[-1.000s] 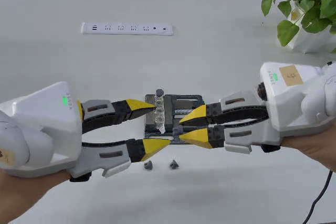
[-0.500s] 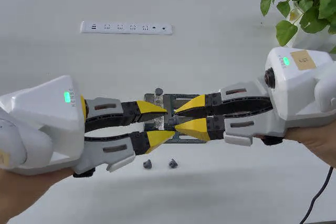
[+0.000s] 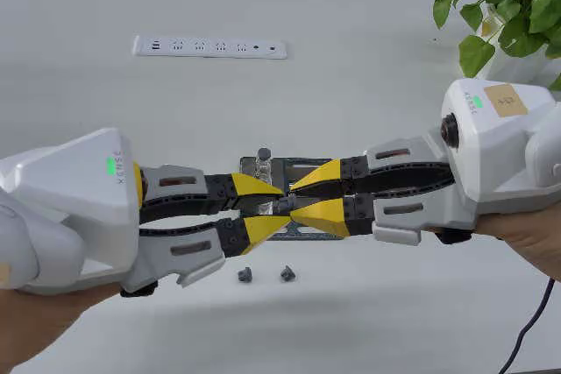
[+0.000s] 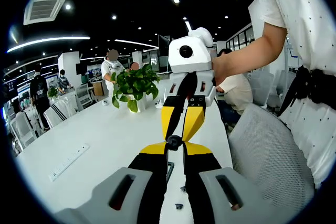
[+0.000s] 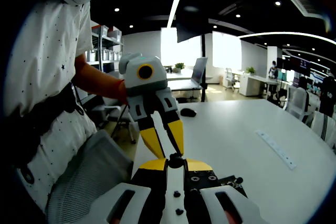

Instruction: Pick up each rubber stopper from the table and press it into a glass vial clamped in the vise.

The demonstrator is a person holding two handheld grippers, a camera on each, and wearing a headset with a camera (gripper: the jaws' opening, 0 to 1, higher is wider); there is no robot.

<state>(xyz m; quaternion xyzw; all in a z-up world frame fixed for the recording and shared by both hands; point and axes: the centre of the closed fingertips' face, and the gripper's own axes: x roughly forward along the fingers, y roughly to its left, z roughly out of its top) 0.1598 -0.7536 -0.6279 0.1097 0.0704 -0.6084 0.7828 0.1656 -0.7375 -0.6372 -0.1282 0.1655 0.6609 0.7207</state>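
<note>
My left gripper (image 3: 281, 206) and right gripper (image 3: 294, 200) meet tip-to-tip over the vise (image 3: 311, 165), spare stoppers (image 3: 246, 275) at 6 o'clock. The gripper views show a stopper (image 4: 174, 142) between the tips; whose grip, I cannot tell.

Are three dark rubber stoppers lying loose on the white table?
No, two lie there: one small dark rubber stopper and a second stopper beside it.

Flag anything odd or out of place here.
Nothing looks spilled or broken. One oddity: the left gripper and right gripper meet tip to tip on one stopper above the vise, while two loose stoppers lie on the table.
</note>
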